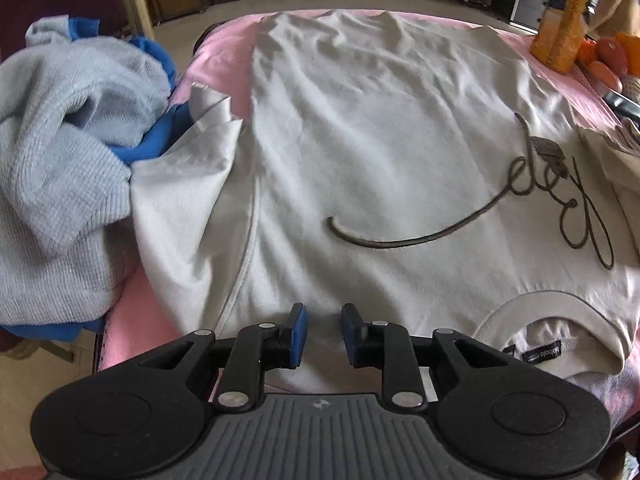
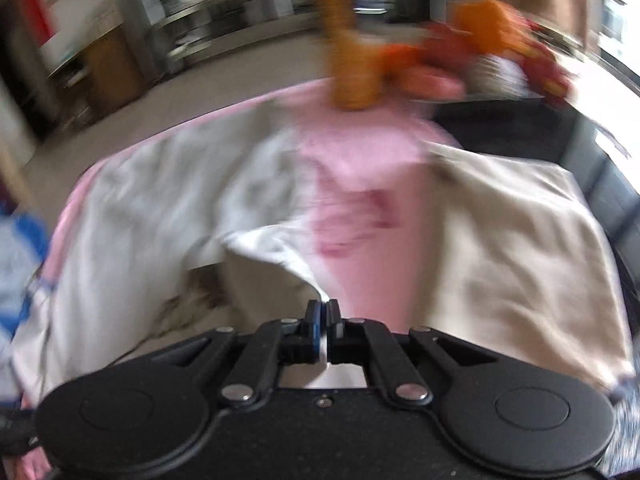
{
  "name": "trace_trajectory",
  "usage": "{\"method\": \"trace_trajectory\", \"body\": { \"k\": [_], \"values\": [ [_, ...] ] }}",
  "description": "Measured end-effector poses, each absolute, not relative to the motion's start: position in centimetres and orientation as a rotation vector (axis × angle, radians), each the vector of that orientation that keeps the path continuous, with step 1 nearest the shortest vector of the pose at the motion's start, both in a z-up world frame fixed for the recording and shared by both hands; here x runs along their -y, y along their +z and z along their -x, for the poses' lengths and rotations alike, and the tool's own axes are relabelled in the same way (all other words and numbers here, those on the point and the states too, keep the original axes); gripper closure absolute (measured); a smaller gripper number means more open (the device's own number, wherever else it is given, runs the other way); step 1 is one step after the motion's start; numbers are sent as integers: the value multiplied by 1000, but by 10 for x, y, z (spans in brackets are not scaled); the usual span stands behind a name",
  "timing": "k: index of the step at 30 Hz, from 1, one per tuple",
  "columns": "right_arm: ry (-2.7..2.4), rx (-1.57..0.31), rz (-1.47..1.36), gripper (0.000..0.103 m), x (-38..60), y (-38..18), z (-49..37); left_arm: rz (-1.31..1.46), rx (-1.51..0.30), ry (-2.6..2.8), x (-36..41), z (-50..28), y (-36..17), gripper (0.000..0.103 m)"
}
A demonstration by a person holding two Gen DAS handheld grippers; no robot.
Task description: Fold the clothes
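A white T-shirt (image 1: 380,140) with dark script lettering lies flat, front up, on a pink cloth (image 1: 216,64); its collar is at the near right and one sleeve (image 1: 188,184) spreads to the left. My left gripper (image 1: 323,334) is open and empty just above the shirt's near shoulder. In the blurred right wrist view my right gripper (image 2: 324,320) is shut on a fold of the white T-shirt (image 2: 272,252), lifted off the pink cloth (image 2: 360,208).
A heap of pale blue knit and blue garments (image 1: 68,152) lies at the left. An orange bottle (image 1: 560,28) and fruit (image 1: 612,56) stand at the far right. A beige folded cloth (image 2: 512,248) lies on the right.
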State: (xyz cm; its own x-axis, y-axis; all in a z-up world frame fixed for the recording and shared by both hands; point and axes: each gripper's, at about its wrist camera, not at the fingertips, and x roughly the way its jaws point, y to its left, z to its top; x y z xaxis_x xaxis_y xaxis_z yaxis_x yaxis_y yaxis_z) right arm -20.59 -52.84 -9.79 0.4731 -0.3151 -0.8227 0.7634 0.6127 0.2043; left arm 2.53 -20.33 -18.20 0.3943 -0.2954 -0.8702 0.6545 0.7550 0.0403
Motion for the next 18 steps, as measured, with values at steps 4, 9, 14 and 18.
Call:
{"method": "trace_trajectory", "body": {
  "k": [4,9,14,18],
  "values": [
    [-864,-819,-777,101,567,-124,245,-383,-969,-668,205,-20,-174,79],
    [-1018,-755,-861,96,586,-125,267,-361,-932,-695,204,-12,-167,78],
    [-822,-772,-833,52,574,-123,253,-338,-951,-698,200,-15,-170,78],
    [-739,-861,-703,52,560,-122,236,-319,-980,-697,197,-19,-174,78]
  ]
}}
